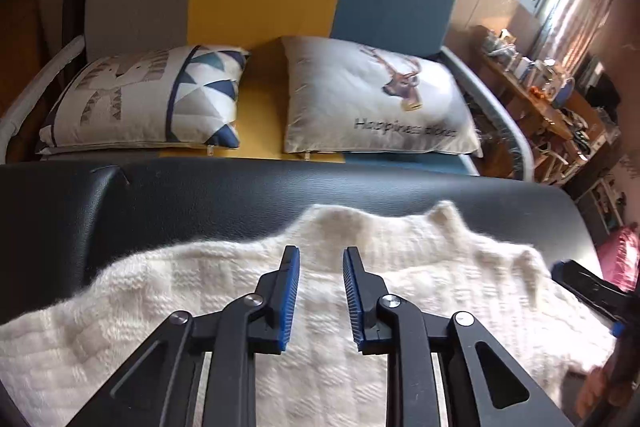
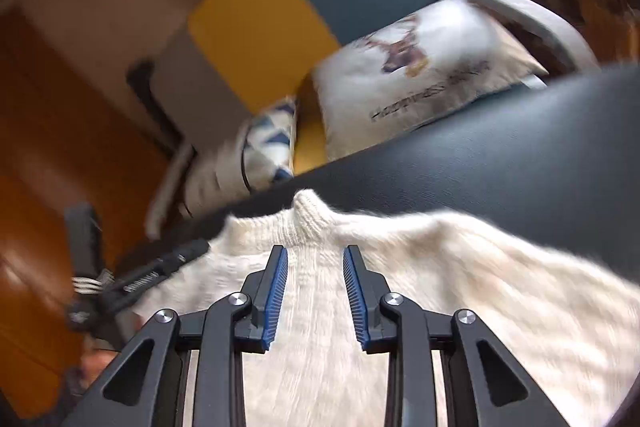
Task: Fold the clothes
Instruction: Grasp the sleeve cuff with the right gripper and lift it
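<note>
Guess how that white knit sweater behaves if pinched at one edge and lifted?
The white knit sweater likely droops: it already lies rumpled on the black padded surface. Its fuzzy, chunky knit suggests bulk, probably some stretch, and good grip for the ribbed pads.

The sweater (image 1: 280,291) under both tongs is cream knitted wool, fuzzy and ribbed, with a rough, hairy nap. It lies on a black padded surface (image 1: 160,203) ahead of the tongs, leather-like, finely grained and faintly glossy. The left gripper (image 1: 321,259) and right gripper (image 2: 315,259) are matt black plastic with shiny metal rivets and ridged blue rubbery pads (image 1: 352,291). Beyond, the cushions (image 1: 376,99) look like smooth printed cloth.
</note>
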